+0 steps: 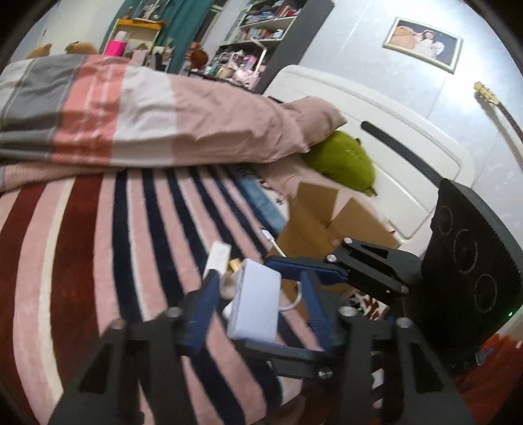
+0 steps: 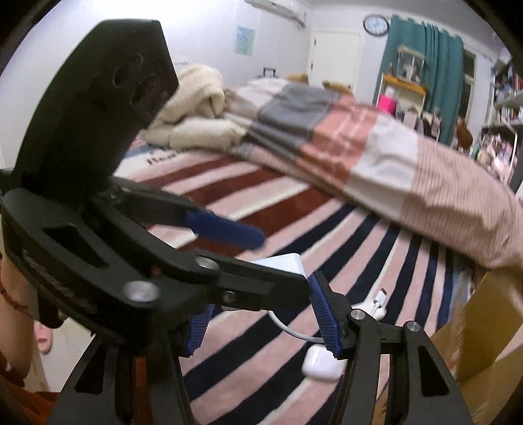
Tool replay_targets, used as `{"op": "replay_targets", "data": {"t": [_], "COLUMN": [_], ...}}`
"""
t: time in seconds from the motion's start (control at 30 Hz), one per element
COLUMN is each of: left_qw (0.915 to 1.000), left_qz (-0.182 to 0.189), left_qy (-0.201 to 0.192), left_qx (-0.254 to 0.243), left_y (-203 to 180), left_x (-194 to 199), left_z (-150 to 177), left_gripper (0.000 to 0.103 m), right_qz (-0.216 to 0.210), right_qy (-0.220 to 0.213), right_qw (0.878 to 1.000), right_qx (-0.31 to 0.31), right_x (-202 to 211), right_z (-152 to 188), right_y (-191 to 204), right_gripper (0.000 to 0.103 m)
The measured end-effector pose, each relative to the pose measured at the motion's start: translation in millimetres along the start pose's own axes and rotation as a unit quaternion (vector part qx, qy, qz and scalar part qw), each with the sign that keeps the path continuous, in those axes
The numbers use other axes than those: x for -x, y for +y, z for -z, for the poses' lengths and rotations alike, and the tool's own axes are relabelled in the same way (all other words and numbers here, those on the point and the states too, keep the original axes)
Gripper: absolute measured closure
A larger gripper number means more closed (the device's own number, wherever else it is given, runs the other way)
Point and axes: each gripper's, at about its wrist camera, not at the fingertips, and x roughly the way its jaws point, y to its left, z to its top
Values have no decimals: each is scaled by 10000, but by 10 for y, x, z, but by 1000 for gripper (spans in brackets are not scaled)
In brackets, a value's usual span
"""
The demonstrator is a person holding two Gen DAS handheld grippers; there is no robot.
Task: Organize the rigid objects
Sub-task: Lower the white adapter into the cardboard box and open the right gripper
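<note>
The white adapter block (image 1: 255, 304) sits over the striped blanket (image 1: 81, 245) on the bed, near the middle, with both tools gathered round it. The left gripper (image 1: 258, 278) has its blue-ribbed fingers (image 1: 199, 314) spread apart, one on each long side of the block. A strip of blanket shows between each pad and the block, so it is not pinching it.

The right gripper (image 2: 263, 292) comes in from the right, across the left one, and its fingers (image 2: 323, 314) bracket the block's two ends. The right-hand pad lies against the block's corner. The other end is hidden behind the left gripper's black finger, so I cannot tell whether the right gripper is pressing on the block or only standing around it.

No brand or label can be read on the block's plain white faces. A thin white cable (image 2: 294, 331) loops out from under it, and a Lightning-style plug (image 2: 380, 294) lies on the stripes just beyond. A white earbud case (image 2: 322, 363) rests on the blanket nearer the camera, beside the right gripper's right finger.

An open cardboard box (image 1: 327, 212) stands to the right of the block, at the bed's edge, with a green plush (image 1: 340, 163) behind it against the white headboard (image 1: 392, 137). A folded duvet (image 1: 130, 114) in grey, coral and pink bands lies across the far side of the bed.

Dark lettering (image 2: 160, 157) is printed on the blanket's far-left end, but it is too blurred to read. A wall clock (image 2: 376, 24) hangs by the teal curtain (image 2: 425, 65).
</note>
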Motion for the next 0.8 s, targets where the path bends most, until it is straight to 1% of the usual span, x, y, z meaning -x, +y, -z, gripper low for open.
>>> {"op": "replay_targets", "data": {"t": [0.03, 0.13, 0.23, 0.33, 0.4, 0.63, 0.8], "left_qw": [10000, 9997, 9994, 9988, 9979, 9924, 9879], "left_qz": [13, -38, -50, 50, 96, 271, 392], "left_qy": [-13, -18, 44, 148, 247, 682, 1024], "left_qx": [-49, -239, -345, -469, -585, -988, -1094], "left_y": [-44, -214, -354, -522, -665, -1158, -1368], "left_x": [-3, -62, -181, -380, -543, -1219, -1654], "left_z": [-50, -207, -334, -469, -548, -750, -807], "left_gripper": [66, 70, 74, 74, 74, 74, 74], "right_qz": [20, 62, 216, 422, 523, 971, 1181], "right_qy": [-53, -197, -335, -439, -435, -421, -264], "right_qw": [10000, 9998, 9992, 9981, 9975, 9929, 9891], "right_qx": [22, -3, -16, -119, -191, -546, -841], "right_x": [45, 161, 291, 441, 514, 784, 885], "right_z": [-31, -96, -127, -111, -77, 205, 437], "right_y": [-11, -124, -267, -488, -622, -1167, -1555], "right_gripper": [50, 50, 50, 50, 50, 50, 50]}}
